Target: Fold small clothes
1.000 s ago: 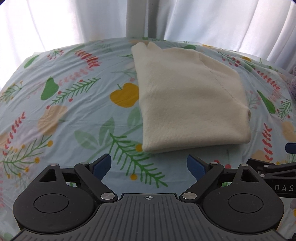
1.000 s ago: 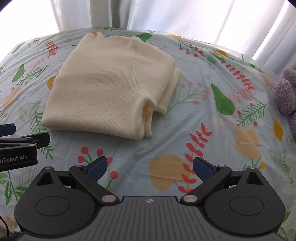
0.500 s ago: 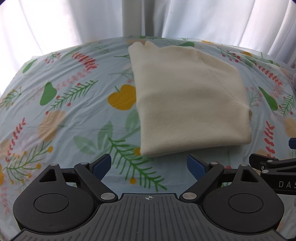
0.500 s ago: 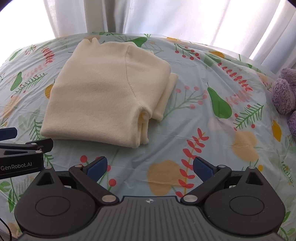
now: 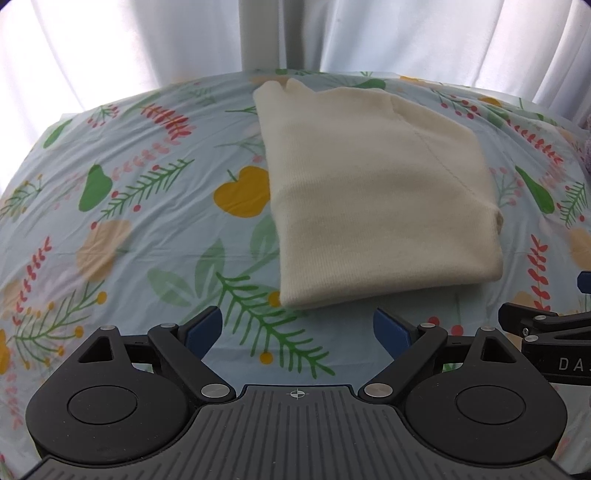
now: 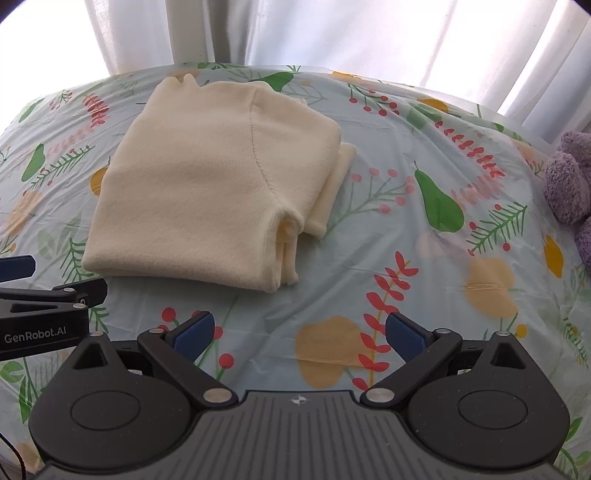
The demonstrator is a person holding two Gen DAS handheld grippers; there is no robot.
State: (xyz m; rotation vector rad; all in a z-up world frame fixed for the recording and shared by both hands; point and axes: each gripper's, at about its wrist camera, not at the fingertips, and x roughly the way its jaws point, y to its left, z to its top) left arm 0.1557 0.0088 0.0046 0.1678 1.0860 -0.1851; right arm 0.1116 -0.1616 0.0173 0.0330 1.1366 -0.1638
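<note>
A cream knit garment (image 5: pixel 380 192) lies folded into a compact rectangle on the fruit-and-leaf patterned cloth (image 5: pixel 140 229). Seen from the right wrist, the same garment (image 6: pixel 221 177) shows stacked layers and a tucked sleeve along its right edge. My left gripper (image 5: pixel 297 328) hovers open just short of the garment's near edge, nothing between its blue pads. My right gripper (image 6: pixel 299 332) is open too, over bare cloth near the garment's front right corner. Each gripper's fingers show at the side of the other's view.
A purple fuzzy item (image 6: pixel 569 184) sits at the right edge of the surface. White curtains (image 5: pixel 147 37) hang behind the far edge, with a pale upright post (image 5: pixel 258 33) among them. Patterned cloth lies bare to the left and right of the garment.
Both grippers have drawn back and risen a little from the garment; more of the curtain shows. The garment has not moved and both stay open.
</note>
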